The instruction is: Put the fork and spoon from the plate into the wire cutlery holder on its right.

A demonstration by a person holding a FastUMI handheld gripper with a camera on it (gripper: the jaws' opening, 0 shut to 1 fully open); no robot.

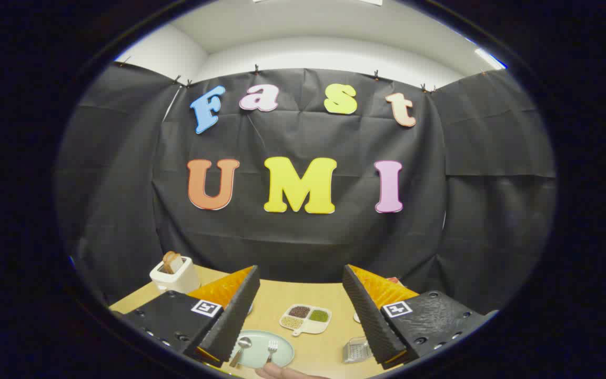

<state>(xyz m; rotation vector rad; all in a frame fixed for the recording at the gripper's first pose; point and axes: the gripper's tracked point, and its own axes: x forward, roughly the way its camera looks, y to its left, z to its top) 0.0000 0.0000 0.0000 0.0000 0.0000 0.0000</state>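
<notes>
A pale green plate [256, 357] lies on the wooden table below and between my fingers. On it rest a spoon [241, 349] toward the left finger and a fork [272, 349] to its right. A person's hand [282, 372] touches the near end of the fork's handle. The wire cutlery holder [356, 350] stands to the right of the plate, close beside my right finger [369, 316]. My gripper [301, 316] is open, held high above the table with nothing between its fingers.
A white toaster [175, 276] with bread in its slot stands at the far left of the table. A small divided dish [306, 318] with grains sits beyond the plate, between the fingers. The black cloth wall closes the back.
</notes>
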